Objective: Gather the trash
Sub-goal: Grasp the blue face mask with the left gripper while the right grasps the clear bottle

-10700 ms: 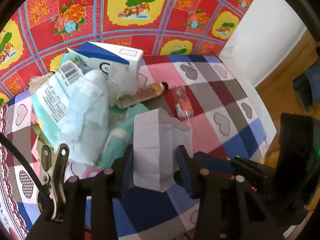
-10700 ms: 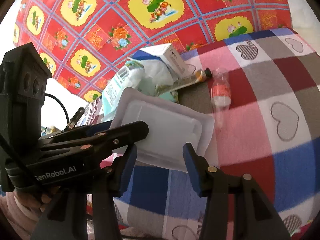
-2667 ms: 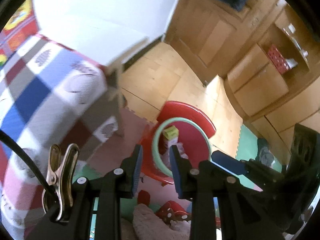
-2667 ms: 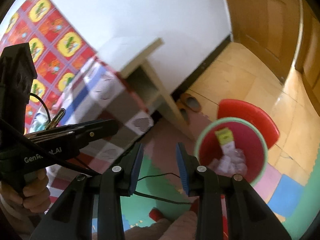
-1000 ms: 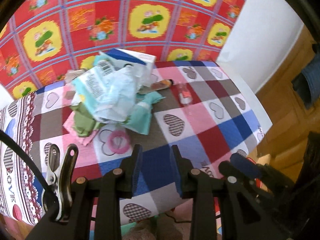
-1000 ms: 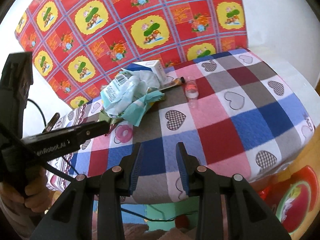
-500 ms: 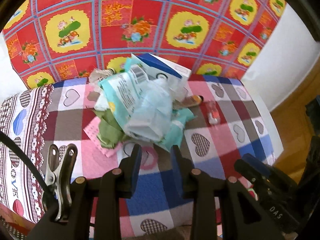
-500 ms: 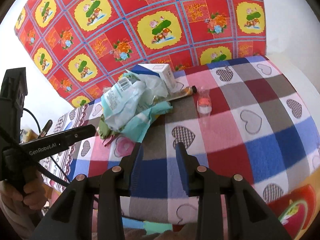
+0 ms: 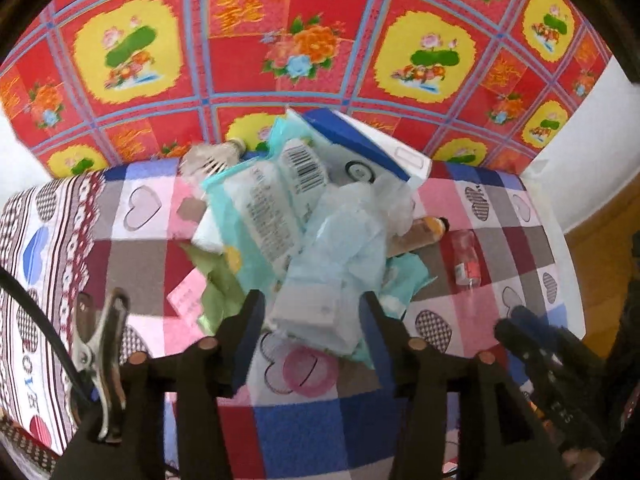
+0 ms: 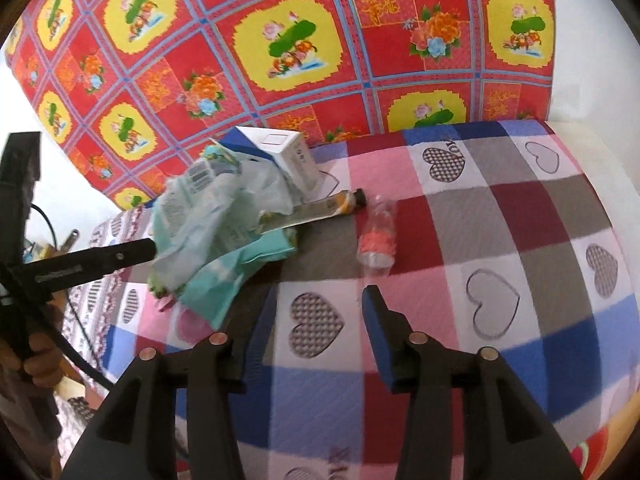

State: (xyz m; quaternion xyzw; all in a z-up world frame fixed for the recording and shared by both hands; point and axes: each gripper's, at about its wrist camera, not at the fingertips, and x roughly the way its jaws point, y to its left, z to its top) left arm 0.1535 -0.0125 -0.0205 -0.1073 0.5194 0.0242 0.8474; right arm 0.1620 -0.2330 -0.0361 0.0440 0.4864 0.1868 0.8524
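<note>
1. The left gripper (image 9: pixel 312 312) has its jaws spread wide with nothing between them; the near edge of the trash heap (image 9: pixel 320 232) lies just past the fingertips, at 12 o'clock from them.
2. The heap sits on a table under a checked cloth with hearts (image 9: pixel 460 208). A teal wrapper with a barcode (image 9: pixel 272 204) lies at 11 o'clock in the heap, with pale crumpled plastic (image 9: pixel 352 240) over its middle.
3. A white and blue box (image 9: pixel 368 152) stands at the back of the heap, at 1 o'clock from the left gripper, against the red floral wall cloth (image 9: pixel 248 40).
4. A pink ring (image 9: pixel 310 366) lies on the cloth right by the left fingers, below the heap.
5. The right gripper (image 10: pixel 316 316) is also released and empty, above a checkered heart.
6. In the right wrist view, a small clear bottle with a pink label (image 10: pixel 378 242) lies on its side at 1 o'clock from that gripper, near the tip of one finger.
7. A yellowish tube with a dark cap (image 10: pixel 320 210) lies at 12 o'clock, between the bottle and the heap.
8. The heap spreads to 10 o'clock of the right gripper, well apart from it.
</note>
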